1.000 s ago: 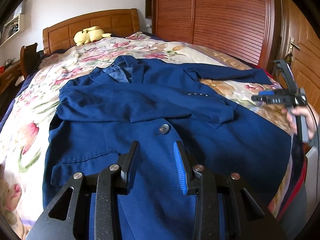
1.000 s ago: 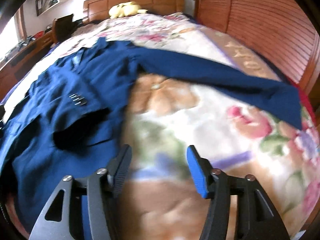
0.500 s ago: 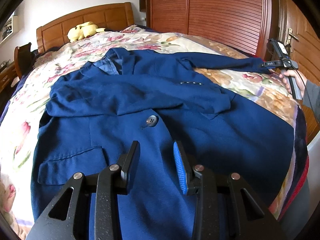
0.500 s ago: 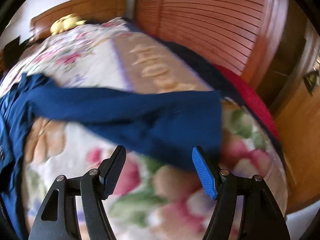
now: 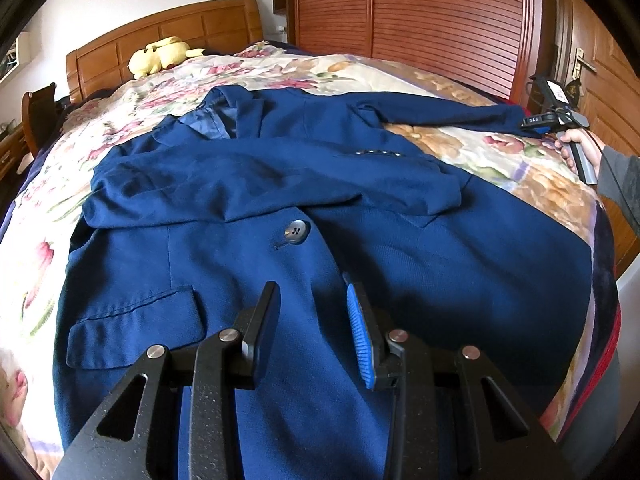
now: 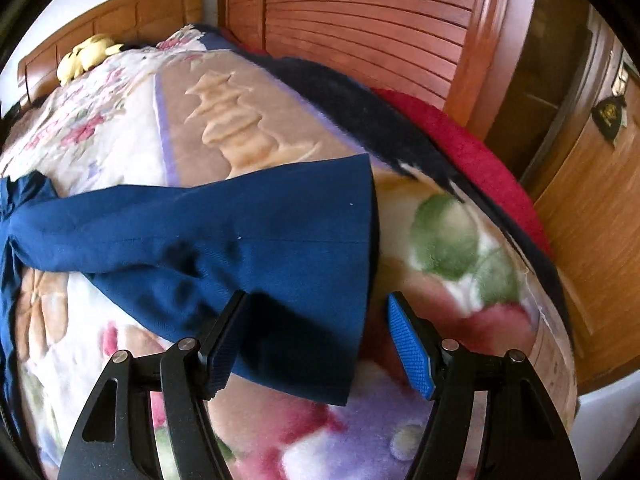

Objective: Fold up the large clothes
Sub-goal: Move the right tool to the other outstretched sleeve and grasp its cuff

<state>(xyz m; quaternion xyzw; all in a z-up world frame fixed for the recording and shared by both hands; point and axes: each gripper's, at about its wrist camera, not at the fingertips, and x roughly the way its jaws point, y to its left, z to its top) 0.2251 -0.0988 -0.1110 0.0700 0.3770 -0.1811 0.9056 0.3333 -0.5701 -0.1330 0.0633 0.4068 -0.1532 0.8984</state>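
A navy blue jacket (image 5: pixel 360 264) lies face up on the floral bed (image 5: pixel 520 168). One sleeve is folded across its chest and the other sleeve (image 5: pixel 448 108) stretches out to the right. My left gripper (image 5: pixel 314 320) hovers over the lower front below the button (image 5: pixel 297 231), jaws apart with nothing pinched between them. My right gripper (image 6: pixel 318 340) is open over the cuff (image 6: pixel 320 248) of the outstretched sleeve. The cuff's corner lies between the jaws, and the pads do not press on it. The left wrist view shows the right gripper (image 5: pixel 536 122) at the sleeve's end.
A person's hand (image 5: pixel 576 148) holds the right gripper at the bed's right edge. A yellow plush toy (image 5: pixel 160 56) rests by the wooden headboard (image 5: pixel 168 28). A slatted wardrobe (image 5: pixel 420 16) and a door (image 5: pixel 600 80) stand close on the right. A red blanket (image 6: pixel 460 148) runs along that edge.
My right gripper has swept right along the outstretched sleeve, from the jacket's body to the cuff, and its jaws stand a little wider. My left gripper has shifted only slightly over the jacket.
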